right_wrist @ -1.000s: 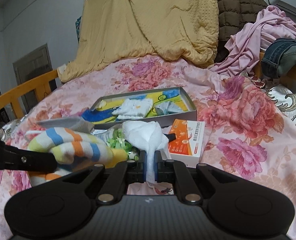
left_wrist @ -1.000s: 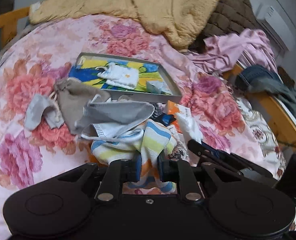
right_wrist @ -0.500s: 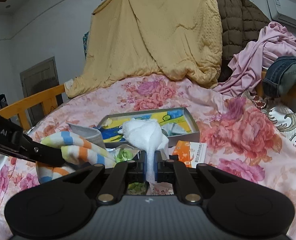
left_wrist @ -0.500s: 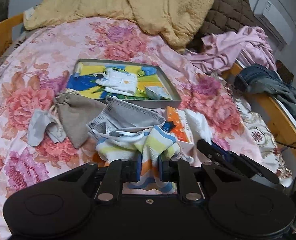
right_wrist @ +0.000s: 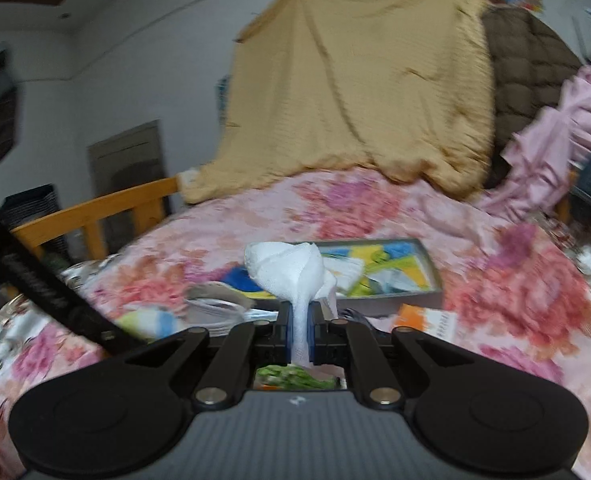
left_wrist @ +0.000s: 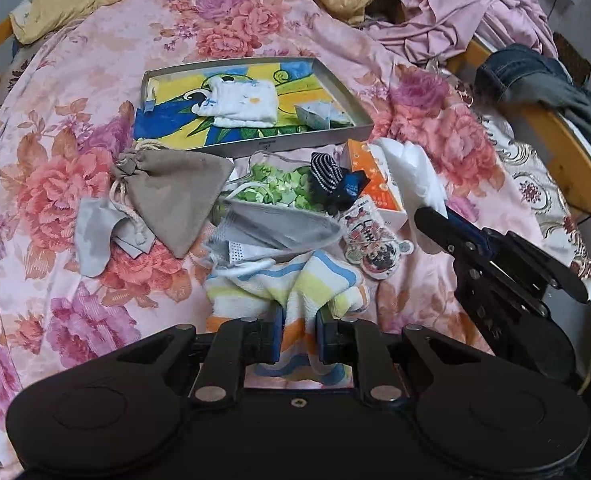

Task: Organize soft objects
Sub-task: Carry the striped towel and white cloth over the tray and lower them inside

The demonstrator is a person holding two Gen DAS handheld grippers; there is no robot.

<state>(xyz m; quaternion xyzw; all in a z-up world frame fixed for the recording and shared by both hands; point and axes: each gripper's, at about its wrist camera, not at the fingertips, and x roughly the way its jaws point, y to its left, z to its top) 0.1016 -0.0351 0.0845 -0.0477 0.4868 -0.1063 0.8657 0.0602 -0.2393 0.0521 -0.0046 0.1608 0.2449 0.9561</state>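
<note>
From the left wrist camera, my left gripper (left_wrist: pixel 298 334) was clamped on a striped towel (left_wrist: pixel 295 284) above the flowered bedspread (left_wrist: pixel 75 80), just short of the tray (left_wrist: pixel 255 144). From the right wrist camera, my right gripper (right_wrist: pixel 299 336) pinched a white cloth (right_wrist: pixel 287 268). I judged each should be carried clear of the pile, then laid flat in the tray.

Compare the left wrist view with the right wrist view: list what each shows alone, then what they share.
Left wrist only: the left gripper clamped on the striped towel, the tan drawstring pouch, the grey mask and the striped sock.

Right wrist only: the right gripper pinching the white cloth, the wall and a door.

Both: the tray, orange box, floral bedspread and yellow blanket.
</note>
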